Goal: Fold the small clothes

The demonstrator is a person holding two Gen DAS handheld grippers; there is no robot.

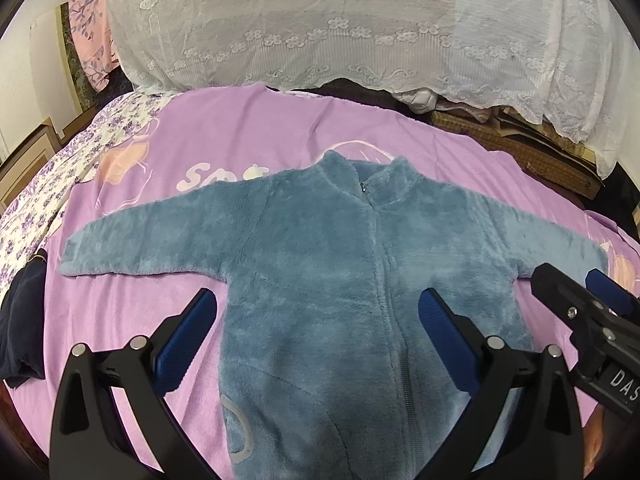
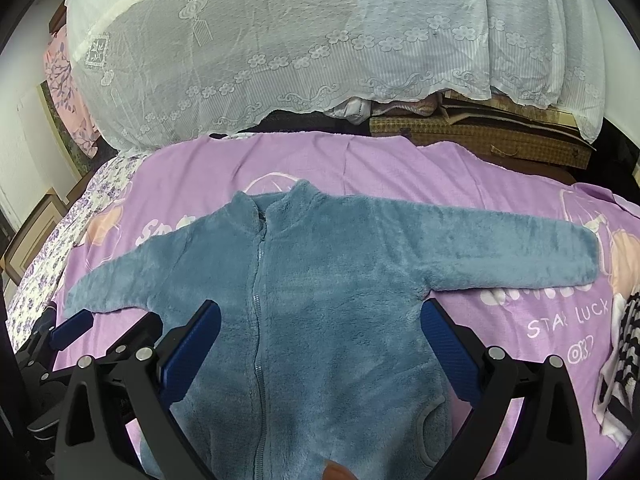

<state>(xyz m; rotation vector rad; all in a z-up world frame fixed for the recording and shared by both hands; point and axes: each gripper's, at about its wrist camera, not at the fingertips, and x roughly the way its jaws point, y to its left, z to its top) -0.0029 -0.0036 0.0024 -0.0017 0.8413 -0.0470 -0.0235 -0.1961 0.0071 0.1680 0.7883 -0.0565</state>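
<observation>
A small blue fleece zip jacket (image 1: 344, 256) lies flat and face up on a purple blanket (image 1: 168, 152), both sleeves spread out to the sides. It also shows in the right wrist view (image 2: 328, 280). My left gripper (image 1: 318, 320) is open above the jacket's lower left half, holding nothing. My right gripper (image 2: 320, 332) is open above the jacket's lower right half, holding nothing. The right gripper also shows at the right edge of the left wrist view (image 1: 576, 292). The left gripper shows at the left edge of the right wrist view (image 2: 72, 328).
A white lace cover (image 1: 360, 28) drapes a high pile at the back. A woven brown case (image 2: 480, 140) sits behind the blanket. A dark garment (image 1: 24, 328) lies at the left edge. A black-and-white striped cloth (image 2: 624, 344) lies at the right.
</observation>
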